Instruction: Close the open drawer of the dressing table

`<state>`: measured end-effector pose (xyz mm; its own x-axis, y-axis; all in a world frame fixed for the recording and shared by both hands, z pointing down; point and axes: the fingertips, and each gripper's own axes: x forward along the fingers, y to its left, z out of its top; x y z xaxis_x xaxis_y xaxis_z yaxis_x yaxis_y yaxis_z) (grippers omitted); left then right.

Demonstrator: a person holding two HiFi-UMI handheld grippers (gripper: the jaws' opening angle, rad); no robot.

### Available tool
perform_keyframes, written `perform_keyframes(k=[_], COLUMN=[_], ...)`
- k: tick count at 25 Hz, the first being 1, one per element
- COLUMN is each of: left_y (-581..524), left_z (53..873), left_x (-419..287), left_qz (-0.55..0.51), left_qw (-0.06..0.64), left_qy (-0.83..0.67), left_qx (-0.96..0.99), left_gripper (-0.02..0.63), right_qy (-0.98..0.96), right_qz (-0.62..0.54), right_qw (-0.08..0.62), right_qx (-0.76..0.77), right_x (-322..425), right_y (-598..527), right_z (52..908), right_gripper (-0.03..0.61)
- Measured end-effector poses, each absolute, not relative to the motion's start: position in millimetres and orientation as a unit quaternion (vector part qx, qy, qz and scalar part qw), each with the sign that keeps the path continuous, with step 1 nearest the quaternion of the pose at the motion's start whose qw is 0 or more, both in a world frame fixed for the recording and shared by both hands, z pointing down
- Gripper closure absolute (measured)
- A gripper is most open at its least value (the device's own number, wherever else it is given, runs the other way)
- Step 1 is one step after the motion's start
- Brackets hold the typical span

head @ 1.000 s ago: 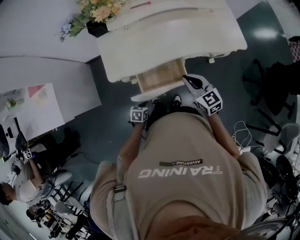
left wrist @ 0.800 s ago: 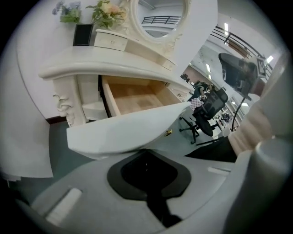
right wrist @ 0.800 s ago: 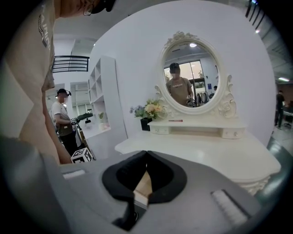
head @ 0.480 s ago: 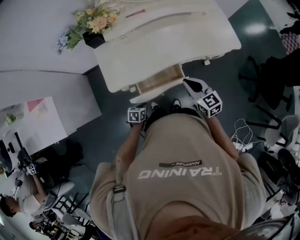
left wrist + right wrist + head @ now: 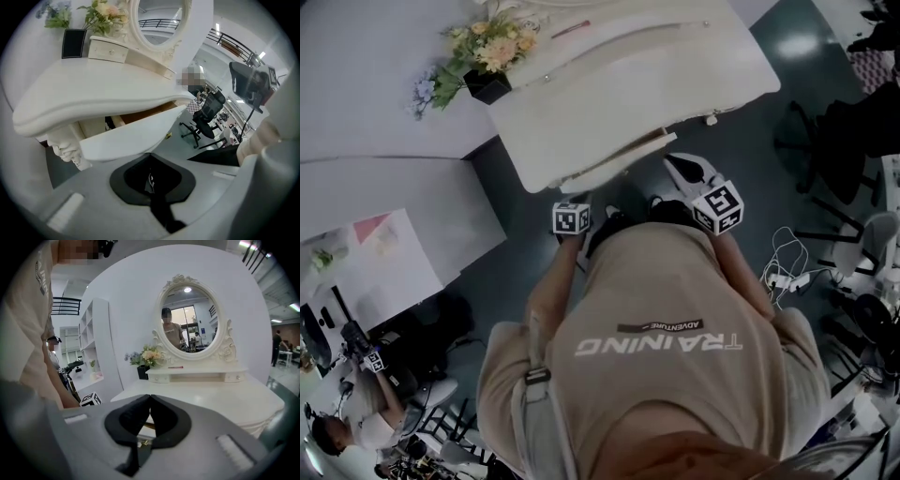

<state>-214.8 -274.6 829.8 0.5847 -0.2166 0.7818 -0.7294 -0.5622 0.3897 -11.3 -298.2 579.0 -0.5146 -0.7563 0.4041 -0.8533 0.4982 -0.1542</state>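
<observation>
The white dressing table [image 5: 628,84] stands in front of me in the head view. Its drawer [image 5: 614,161] is pushed almost fully in; in the left gripper view the curved white drawer front [image 5: 131,138] still leaves a narrow gap showing wood. My left gripper [image 5: 150,157] is shut on nothing, its tip against the lower edge of the drawer front, left of a small gold knob [image 5: 168,135]. My right gripper [image 5: 675,161] is shut and empty, held at the drawer's right end, just above the tabletop edge [image 5: 211,394].
An oval mirror [image 5: 190,315] and a flower pot [image 5: 487,52] stand at the back of the table. A white shelf unit [image 5: 366,187] is to the left. Office chairs [image 5: 844,141] and cables [image 5: 787,272] are on the floor to the right.
The drawer has slid from wide open to nearly shut. My left gripper moved forward with the drawer front; the right gripper edged a little closer to the table.
</observation>
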Motion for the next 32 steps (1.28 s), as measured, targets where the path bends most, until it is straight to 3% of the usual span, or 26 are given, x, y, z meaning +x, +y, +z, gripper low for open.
perform_keyframes(k=[32], left_y=[-348.5], left_z=[815.6], left_x=[-211.8], left_qz=[0.284], left_qw=[0.424], left_qy=[-0.468], left_qx=[0.721], left_gripper=[0.607], right_qy=[-0.919], right_qz=[0.154], right_qw=[0.126], right_qx=[0.340], right_x=[18.1], right_y=[-447.1], right_z=[594.5], right_gripper=[0.574])
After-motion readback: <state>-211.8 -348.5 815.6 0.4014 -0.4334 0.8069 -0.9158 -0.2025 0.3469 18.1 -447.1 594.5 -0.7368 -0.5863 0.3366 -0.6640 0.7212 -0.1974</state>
